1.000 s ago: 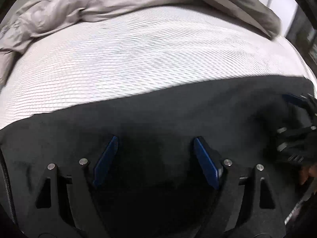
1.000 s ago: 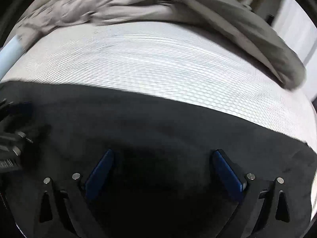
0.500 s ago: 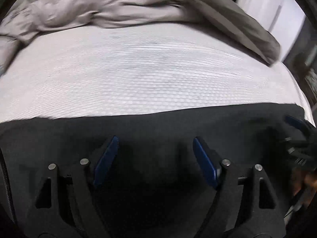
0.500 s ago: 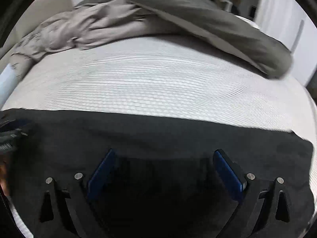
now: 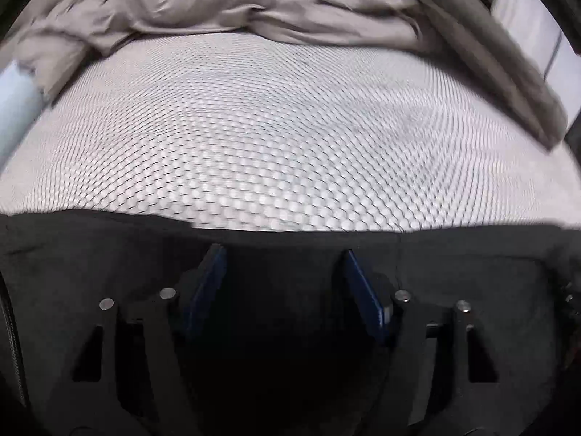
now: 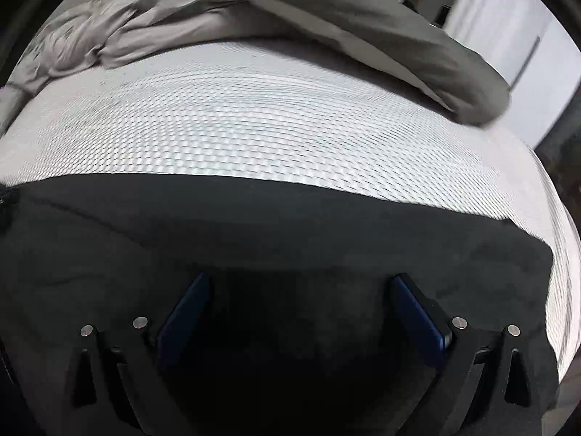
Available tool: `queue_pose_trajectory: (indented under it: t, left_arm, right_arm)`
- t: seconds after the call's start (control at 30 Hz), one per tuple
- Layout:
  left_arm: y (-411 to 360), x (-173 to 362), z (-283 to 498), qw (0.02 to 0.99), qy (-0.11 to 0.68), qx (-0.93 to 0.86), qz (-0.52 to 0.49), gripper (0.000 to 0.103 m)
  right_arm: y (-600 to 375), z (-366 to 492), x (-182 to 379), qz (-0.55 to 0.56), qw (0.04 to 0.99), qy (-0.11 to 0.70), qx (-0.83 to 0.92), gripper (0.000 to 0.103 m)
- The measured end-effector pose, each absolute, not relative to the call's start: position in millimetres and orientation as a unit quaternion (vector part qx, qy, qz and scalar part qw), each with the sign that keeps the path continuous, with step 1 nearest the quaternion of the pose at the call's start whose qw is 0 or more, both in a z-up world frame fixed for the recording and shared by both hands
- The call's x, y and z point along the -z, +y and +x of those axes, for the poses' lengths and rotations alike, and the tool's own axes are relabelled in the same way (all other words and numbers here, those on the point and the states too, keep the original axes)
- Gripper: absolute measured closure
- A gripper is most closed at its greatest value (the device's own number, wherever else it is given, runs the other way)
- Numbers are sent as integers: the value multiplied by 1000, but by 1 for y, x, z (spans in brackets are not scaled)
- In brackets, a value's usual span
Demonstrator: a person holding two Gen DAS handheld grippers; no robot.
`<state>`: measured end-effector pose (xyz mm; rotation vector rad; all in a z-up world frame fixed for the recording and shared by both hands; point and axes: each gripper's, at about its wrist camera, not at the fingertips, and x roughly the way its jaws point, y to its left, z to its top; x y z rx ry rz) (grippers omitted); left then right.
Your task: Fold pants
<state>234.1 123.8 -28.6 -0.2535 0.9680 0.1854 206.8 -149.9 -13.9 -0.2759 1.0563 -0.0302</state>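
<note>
Both wrist cameras look steeply down, close over the black pants (image 5: 90, 272) (image 6: 254, 225), sharing the white mattress (image 5: 272, 127) (image 6: 254, 116) and grey duvet (image 5: 218, 7) (image 6: 363, 25).

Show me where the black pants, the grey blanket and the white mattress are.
black pants (image 6: 254, 225): right wrist view, flat upper part of the cloth.
grey blanket (image 6: 399, 32): right wrist view, the thick folded edge.
white mattress (image 5: 272, 138): left wrist view, bare textured middle.

Black pants (image 5: 109, 272) lie flat, spread w/ straight far edge across white mesh-patterned surface (image 5: 283, 145).
</note>
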Motion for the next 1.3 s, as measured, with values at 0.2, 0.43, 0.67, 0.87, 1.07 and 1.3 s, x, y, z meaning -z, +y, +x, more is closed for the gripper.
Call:
queue_pose_trajectory:
  t: [0.2, 0.43, 0.67, 0.87, 1.07, 1.3]
  left_arm:
    - [132, -6, 201, 894, 423, -46, -138, 48]
    - [187, -7, 174, 890, 442, -101, -54, 56]
    - [295, 21, 142, 867, 442, -188, -134, 98]
    - [278, -1, 110, 887, 418, -142, -137, 99]
    - [261, 27, 114, 876, 457, -119, -100, 95]
    - [303, 16, 84, 875, 434, -138, -162, 96]
  right_arm:
    - [-116, 182, -4, -130, 864, 484, -49, 3]
    - [-50, 135, -4, -204, 841, 472, -167, 3]
    - [-44, 125, 7, -217, 834, 483, -156, 3]
    - [-35, 120, 3, -216, 836, 480, -153, 3]
    - [-32, 108, -1, -227, 834, 474, -170, 3]
    - [-45, 116, 3, -235, 833, 472, -168, 3]
